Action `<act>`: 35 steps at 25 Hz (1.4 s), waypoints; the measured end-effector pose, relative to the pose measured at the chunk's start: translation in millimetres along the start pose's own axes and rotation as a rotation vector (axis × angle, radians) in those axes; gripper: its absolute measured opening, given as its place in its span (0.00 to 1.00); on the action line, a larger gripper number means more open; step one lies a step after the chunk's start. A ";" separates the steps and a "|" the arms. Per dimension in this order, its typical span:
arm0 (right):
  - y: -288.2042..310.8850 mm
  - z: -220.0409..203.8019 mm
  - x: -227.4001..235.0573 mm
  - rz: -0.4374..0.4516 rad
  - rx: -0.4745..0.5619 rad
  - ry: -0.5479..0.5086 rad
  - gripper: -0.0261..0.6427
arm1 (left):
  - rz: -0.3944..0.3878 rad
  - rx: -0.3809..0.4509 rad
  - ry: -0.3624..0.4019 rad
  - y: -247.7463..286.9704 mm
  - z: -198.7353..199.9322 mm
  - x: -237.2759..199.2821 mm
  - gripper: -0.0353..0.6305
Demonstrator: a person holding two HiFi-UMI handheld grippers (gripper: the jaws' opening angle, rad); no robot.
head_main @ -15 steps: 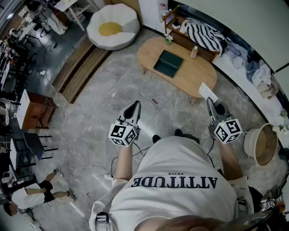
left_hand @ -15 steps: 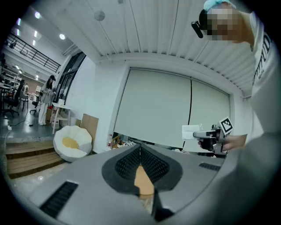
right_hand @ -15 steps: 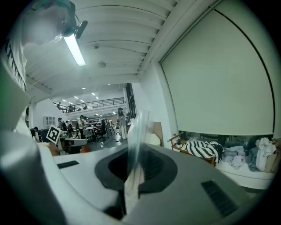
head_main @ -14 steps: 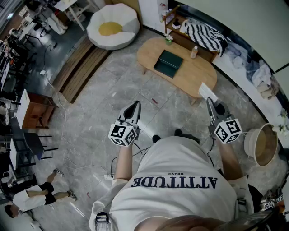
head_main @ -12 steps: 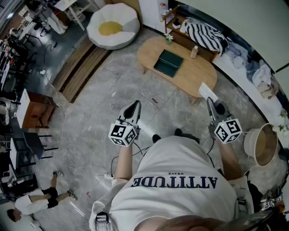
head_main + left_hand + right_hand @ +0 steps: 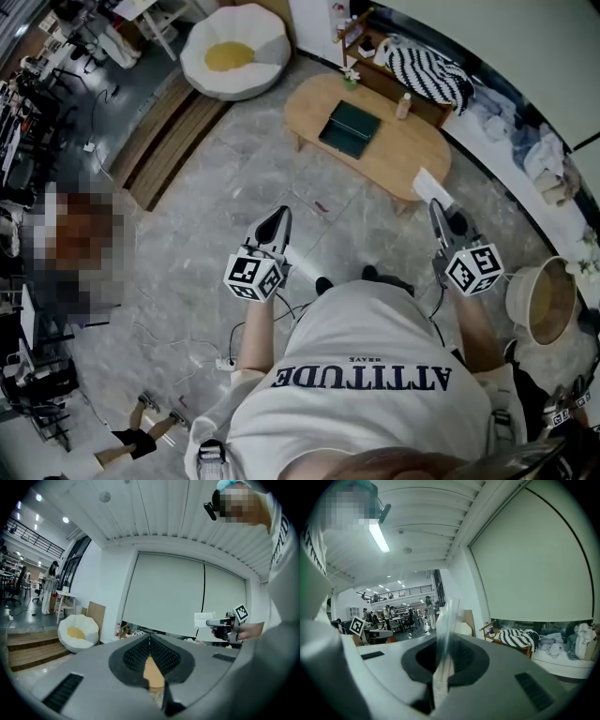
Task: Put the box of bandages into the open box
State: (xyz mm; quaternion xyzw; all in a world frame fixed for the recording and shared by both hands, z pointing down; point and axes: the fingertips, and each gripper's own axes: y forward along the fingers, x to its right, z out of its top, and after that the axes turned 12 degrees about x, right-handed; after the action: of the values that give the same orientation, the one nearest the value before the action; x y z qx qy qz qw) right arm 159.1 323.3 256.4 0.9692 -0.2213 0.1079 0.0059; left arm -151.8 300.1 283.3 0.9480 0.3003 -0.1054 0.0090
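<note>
Office loft — desks [image 6: 400, 618], coffee table [image 6: 398, 157]

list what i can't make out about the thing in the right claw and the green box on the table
- pale flat pack in the right claw: edge-on in the right gripper view, too small in the head view; no print readable, so bandages unconfirmed.
- green box on the table: too small in the head view to tell open or closed.

Pale matt wood for the table [image 6: 405, 155], polished stone floor [image 6: 206, 246] (grey-veined).
</note>
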 end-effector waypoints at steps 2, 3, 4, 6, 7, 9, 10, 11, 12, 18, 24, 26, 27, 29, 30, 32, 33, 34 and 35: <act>0.1 0.0 2.5 0.003 -0.003 0.011 0.09 | 0.005 -0.002 0.001 0.3 -0.1 0.8 0.09; 0.0 -0.1 3.6 0.006 -0.005 0.013 0.09 | 0.008 -0.003 0.001 0.3 -0.3 1.4 0.09; 0.0 -0.2 4.6 0.011 -0.007 0.013 0.09 | 0.013 -0.003 0.002 0.2 -0.8 2.0 0.09; 0.2 -0.6 6.7 0.022 -0.011 0.011 0.09 | 0.024 -0.003 0.003 -0.3 -2.1 3.6 0.09; 0.1 -0.7 8.1 0.028 -0.014 0.011 0.09 | 0.029 -0.002 0.004 -0.3 -2.6 5.0 0.09; -0.5 -0.5 12.4 0.042 -0.020 0.012 0.09 | 0.041 -0.001 0.007 0.8 -3.3 9.2 0.09; -0.7 -0.1 15.1 0.050 -0.024 0.012 0.09 | 0.047 -0.001 0.008 1.8 -3.4 11.7 0.09; -0.6 0.4 17.7 0.058 -0.027 0.014 0.09 | 0.053 -0.001 0.010 2.9 -3.4 14.2 0.09; -0.1 1.0 20.0 0.067 -0.030 0.015 0.09 | 0.060 -0.001 0.012 3.9 -3.3 16.3 0.09; 6.1 2.0 33.5 0.126 -0.045 0.012 0.09 | 0.097 0.004 0.025 10.2 -6.1 30.2 0.09; 6.8 3.4 53.8 0.175 -0.058 0.027 0.09 | 0.149 0.008 0.036 16.7 -10.1 49.5 0.09; 7.0 1.7 60.8 0.189 -0.065 0.032 0.09 | 0.166 0.010 0.036 18.5 -12.3 55.1 0.09; 7.2 0.7 63.7 0.196 -0.068 0.035 0.09 | 0.173 0.009 0.037 19.3 -13.6 57.5 0.09; 7.5 -1.3 68.3 0.209 -0.074 0.041 0.09 | 0.186 0.006 0.038 20.5 -16.2 61.8 0.09; 7.5 -2.3 70.4 0.216 -0.076 0.044 0.09 | 0.192 0.004 0.040 21.0 -17.7 63.8 0.09; 7.4 -4.5 74.8 0.229 -0.080 0.047 0.09 | 0.205 0.005 0.040 21.9 -20.6 67.9 0.09; 7.7 -5.5 76.9 0.234 -0.082 0.048 0.09 | 0.211 0.006 0.039 22.5 -21.8 69.8 0.09; 8.3 -6.2 78.7 0.239 -0.085 0.049 0.09 | 0.216 0.007 0.037 23.1 -22.7 71.3 0.09; 9.4 -6.7 80.0 0.242 -0.087 0.050 0.09 | 0.221 0.009 0.034 23.5 -23.2 72.3 0.09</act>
State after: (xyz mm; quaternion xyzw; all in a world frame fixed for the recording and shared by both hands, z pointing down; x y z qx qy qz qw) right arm 224.0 281.0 279.6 0.9312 -0.3410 0.1220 0.0405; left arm -76.2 323.8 290.0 0.9770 0.1936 -0.0890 0.0115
